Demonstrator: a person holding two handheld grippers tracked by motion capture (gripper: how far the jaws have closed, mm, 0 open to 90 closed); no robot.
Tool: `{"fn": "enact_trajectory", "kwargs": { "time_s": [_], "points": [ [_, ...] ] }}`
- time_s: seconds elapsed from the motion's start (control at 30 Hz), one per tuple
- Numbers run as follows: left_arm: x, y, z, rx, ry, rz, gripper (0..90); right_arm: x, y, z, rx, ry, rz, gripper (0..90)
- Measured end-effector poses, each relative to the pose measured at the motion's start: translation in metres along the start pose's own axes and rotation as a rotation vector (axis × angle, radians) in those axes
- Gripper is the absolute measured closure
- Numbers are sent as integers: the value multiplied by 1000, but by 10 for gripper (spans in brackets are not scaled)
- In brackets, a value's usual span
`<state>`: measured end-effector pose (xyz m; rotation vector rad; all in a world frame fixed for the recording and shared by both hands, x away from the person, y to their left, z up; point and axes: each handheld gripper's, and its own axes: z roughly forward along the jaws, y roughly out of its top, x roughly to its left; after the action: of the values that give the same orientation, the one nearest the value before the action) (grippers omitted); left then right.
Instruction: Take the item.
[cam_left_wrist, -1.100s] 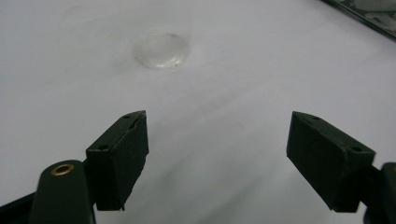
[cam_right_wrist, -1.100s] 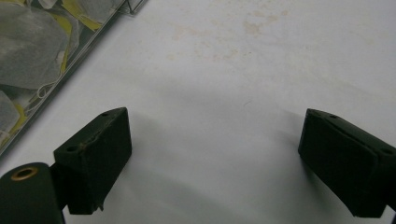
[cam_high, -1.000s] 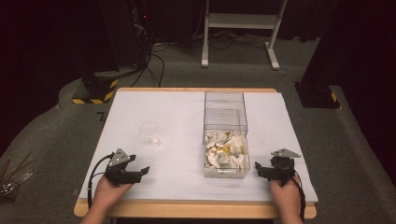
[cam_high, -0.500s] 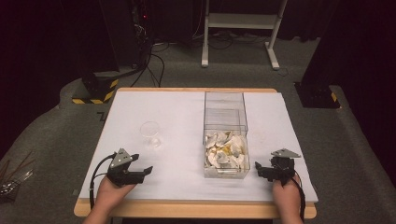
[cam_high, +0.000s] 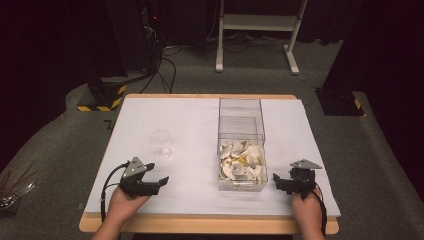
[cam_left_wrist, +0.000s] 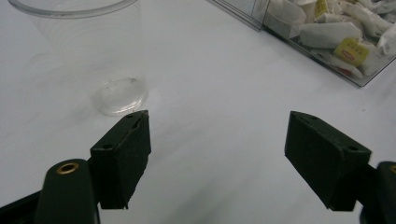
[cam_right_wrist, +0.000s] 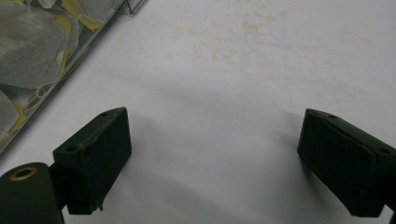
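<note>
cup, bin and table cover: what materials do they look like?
Cup: clear thin plastic, likely; the table shows through its wall, glossy rim. 
Bin: clear rigid plastic or acrylic, by its straight see-through walls and sharp edges; it holds white sachets. 
Table cover: matte white sheet, paper or film, faintly stained; a wooden edge shows beneath.

White table cover, clear cup, white-and-yellow packets.

- We find the cup on the table, left of the bin.
- We find sachets in the bin's near end.
</note>
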<state>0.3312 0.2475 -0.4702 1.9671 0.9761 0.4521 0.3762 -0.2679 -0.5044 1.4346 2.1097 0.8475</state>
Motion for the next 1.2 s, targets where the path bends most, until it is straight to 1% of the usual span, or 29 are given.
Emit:
{"fn": "enact_trajectory", "kwargs": {
  "time_s": [0.17, 0.2, 0.23, 0.3, 0.47, 0.53, 0.6, 0.7, 0.77, 0.83, 0.87, 0.97, 1.13, 1.2],
  "points": [
    [-6, 5, 5, -1, -11, 11, 230, 0, 0, 0, 0, -1, 0, 96],
    [-7, 7, 6, -3, -12, 21, 229, 0, 0, 0, 0, -1, 0, 96],
    [-9, 8, 7, -5, -14, 16, 229, 0, 0, 0, 0, 0, 0, 96],
    [-11, 11, 8, -7, -14, 24, 229, 0, 0, 0, 0, 0, 0, 96],
    [-13, 16, 12, -7, -17, 7, 229, 0, 0, 0, 0, 1, 0, 96],
    [-13, 18, 13, -15, -20, 1, 229, 0, 0, 0, 0, 1, 0, 96],
    [-14, 19, 14, -21, -22, -1, 230, 0, 0, 0, 0, 1, 0, 96],
    [-16, 21, 15, -31, -13, -1, 234, 0, 0, 0, 0, 1, 1, 96],
    [-17, 22, 16, -29, -15, -5, 234, 0, 0, 0, 0, 2, 1, 96],
    [-18, 23, 17, -30, -6, 7, 234, 0, 0, 0, 1, 3, 2, 95],
    [-18, 23, 17, -34, -4, 3, 234, 0, 0, 0, 0, 3, 2, 96],
    [-20, 24, 20, -45, -16, -13, 236, 0, 0, 0, 0, 3, 0, 96],
    [-25, 28, 23, -42, -31, 4, 237, 0, 0, 0, 0, 2, 0, 96],
    [-26, 30, 24, -43, -45, 0, 239, 0, 0, 0, 0, 1, -1, 96]
  ]
}}
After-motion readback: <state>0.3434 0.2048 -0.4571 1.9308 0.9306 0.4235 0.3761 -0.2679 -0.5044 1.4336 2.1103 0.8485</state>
